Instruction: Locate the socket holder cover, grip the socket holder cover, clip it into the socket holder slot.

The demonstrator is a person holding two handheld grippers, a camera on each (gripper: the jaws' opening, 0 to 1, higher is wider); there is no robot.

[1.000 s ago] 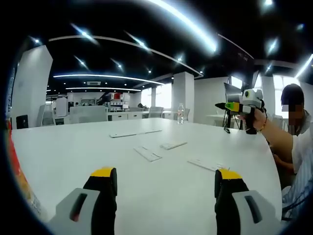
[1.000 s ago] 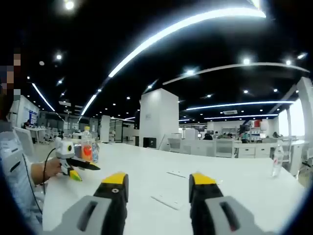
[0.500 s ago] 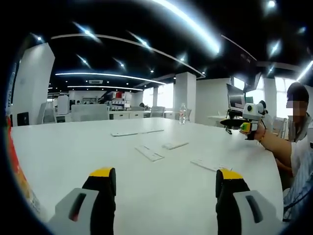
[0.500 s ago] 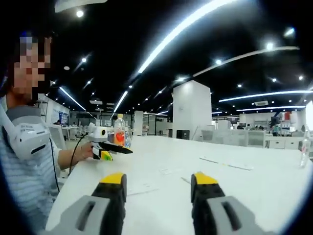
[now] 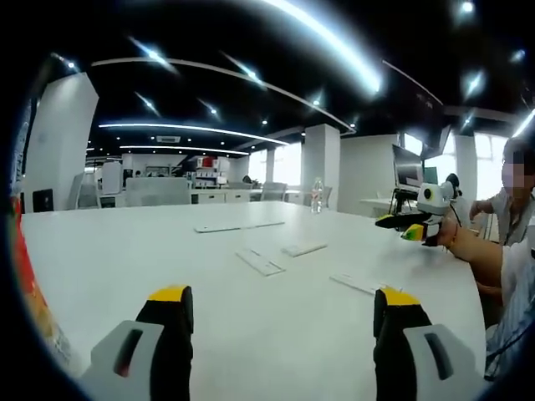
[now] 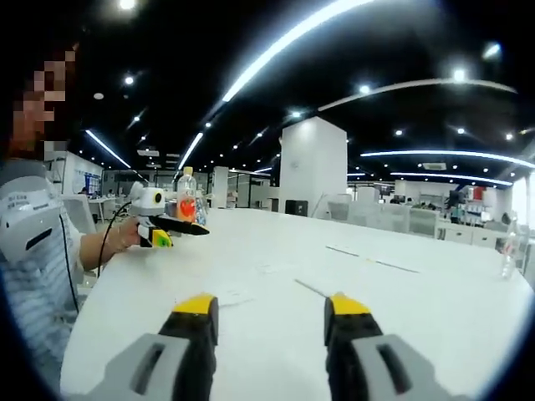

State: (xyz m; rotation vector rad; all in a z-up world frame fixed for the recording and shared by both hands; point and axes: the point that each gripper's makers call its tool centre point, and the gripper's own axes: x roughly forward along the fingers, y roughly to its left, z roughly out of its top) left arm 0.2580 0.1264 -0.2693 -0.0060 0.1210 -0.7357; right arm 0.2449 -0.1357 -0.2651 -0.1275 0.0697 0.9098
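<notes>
Left jaws: the left gripper [image 5: 284, 313] has its jaws spread wide, nothing between them, held above the white desk [image 5: 125, 267].
Right jaws: the right gripper [image 6: 272, 322] is also spread and empty, above the near desk edge.
Other gripper in view: in the left gripper view the right gripper [image 5: 411, 224] is held in a hand [image 5: 447, 238] at the far right, off the desk surface.
Task parts: several flat white plates lie on the desk ahead, one [image 5: 261, 262] nearest centre, one [image 5: 304, 248] just beyond it, one [image 5: 358, 284] to the right; which is the cover and which the holder cannot be told.
Step in hand: locating the cover, judged from empty jaws and untouched parts.
Doing it well: tilt a gripper down toward the plates to tell them apart, then approach low and grip the thin edge.
Risk: flat plates may slide on the smooth desk.
Background: a bottle [image 6: 187, 197] stands at the desk's far corner.
</notes>
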